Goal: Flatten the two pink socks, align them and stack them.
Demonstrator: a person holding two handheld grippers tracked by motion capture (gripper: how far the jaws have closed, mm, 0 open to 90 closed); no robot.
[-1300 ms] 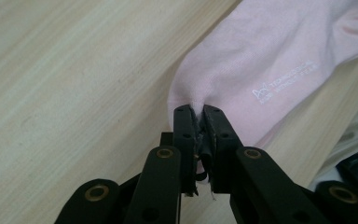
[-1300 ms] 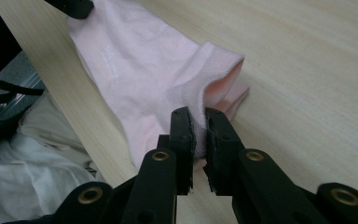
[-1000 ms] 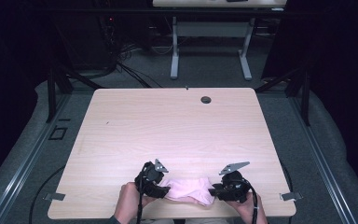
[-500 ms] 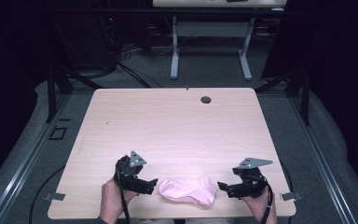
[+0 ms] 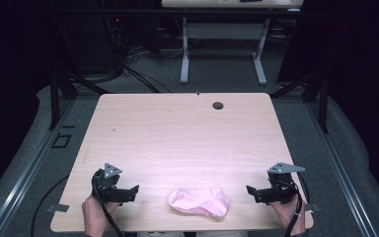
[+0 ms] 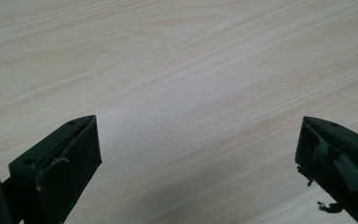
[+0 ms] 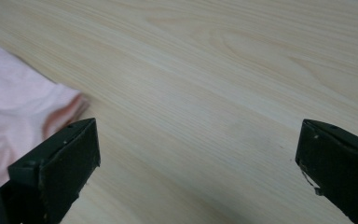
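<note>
Both grippers (image 5: 132, 191) (image 5: 250, 191) wide apart — crumpled pink cloth (image 5: 200, 202) between.

Wide-spread claw (image 6: 198, 154) over bare table (image 6: 182, 70)

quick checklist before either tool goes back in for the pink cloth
1. Left tool open: ok, jaws stand wide apart in the left gripper view.
2. Right tool open: ok, jaws wide apart, nothing between them.
3. Pink cloth free of both tools: ok, it lies apart from each, roughly midway between them.
4. Cloth fully on the table: ok, though it sits close to the near edge.
5. Cloth laid flat: not ok, it looks bunched and rumpled.
6. Which edge or layer to grip: cannot tell; a hem shows in the right gripper view, but the folds are unclear.
</note>
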